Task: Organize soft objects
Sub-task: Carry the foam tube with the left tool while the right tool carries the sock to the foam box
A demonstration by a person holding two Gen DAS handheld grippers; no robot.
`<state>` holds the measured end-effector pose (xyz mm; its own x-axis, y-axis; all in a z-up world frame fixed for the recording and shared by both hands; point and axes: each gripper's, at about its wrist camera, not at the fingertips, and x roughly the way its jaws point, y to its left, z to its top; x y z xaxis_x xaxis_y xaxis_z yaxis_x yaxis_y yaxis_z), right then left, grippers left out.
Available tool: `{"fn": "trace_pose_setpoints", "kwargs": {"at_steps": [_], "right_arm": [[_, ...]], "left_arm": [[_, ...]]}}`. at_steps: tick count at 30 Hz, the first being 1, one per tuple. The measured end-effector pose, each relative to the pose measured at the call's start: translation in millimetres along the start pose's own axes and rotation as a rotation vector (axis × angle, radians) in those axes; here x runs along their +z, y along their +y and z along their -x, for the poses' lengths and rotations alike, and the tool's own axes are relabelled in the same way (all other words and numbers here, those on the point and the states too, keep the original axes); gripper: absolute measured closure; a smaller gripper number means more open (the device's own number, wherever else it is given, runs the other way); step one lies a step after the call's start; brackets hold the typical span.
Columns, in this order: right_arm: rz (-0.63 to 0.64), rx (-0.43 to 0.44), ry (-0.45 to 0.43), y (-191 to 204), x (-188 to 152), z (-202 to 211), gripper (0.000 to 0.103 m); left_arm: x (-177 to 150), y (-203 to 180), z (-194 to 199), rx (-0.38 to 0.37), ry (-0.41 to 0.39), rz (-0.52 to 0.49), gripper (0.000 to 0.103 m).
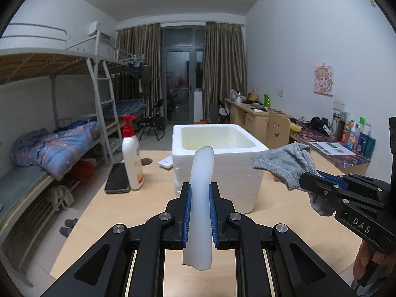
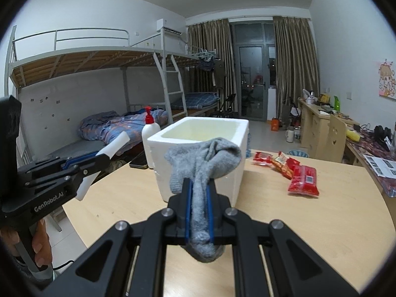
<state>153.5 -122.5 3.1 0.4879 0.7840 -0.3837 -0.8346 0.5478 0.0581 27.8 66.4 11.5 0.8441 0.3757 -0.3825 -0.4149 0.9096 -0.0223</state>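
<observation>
Wooden desk (image 2: pixel 309 222) carries an open white foam box (image 1: pixel 217 163). Your left tongs (image 1: pixel 200 212) clamp a limp white foam strip (image 1: pixel 201 198); your right tongs (image 2: pixel 199 210) clamp a crumpled grey sock (image 2: pixel 205 165), both held near the box.

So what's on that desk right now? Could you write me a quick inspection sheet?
Surface: light wooden table.
Job's things: white foam strip, grey sock, open white foam box, inside looks empty.
Clutter: pump bottle, phone, red snack packets.
Grippers: left hand-held gripper shut on the strip; right hand-held gripper shut on the sock; both short of the box.
Cables: thin black cord below the left handle, partly seen.
Surroundings: bunk beds, desks, curtains.
</observation>
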Motion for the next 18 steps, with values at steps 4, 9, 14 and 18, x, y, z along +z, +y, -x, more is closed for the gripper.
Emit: {"fn": "trace_pose_setpoints", "kwargs": {"at_steps": [4, 9, 14, 18], "right_arm": [[0.01, 0.004, 0.008, 6, 5, -6, 0.089], [0.022, 0.006, 0.009, 10, 8, -7, 0.089], [0.028, 0.0, 0.007, 9, 12, -6, 0.089], [0.035, -0.001, -0.004, 9, 17, -4, 0.089]], "left_arm": [[-2, 6, -2, -0.003, 0.003, 0.011, 0.088], [-1, 6, -4, -0.013, 0.004, 0.013, 0.088], [3, 5, -4, -0.018, -0.005, 0.009, 0.088], [11, 3, -5, -0.02, -0.007, 0.008, 0.088]]}}
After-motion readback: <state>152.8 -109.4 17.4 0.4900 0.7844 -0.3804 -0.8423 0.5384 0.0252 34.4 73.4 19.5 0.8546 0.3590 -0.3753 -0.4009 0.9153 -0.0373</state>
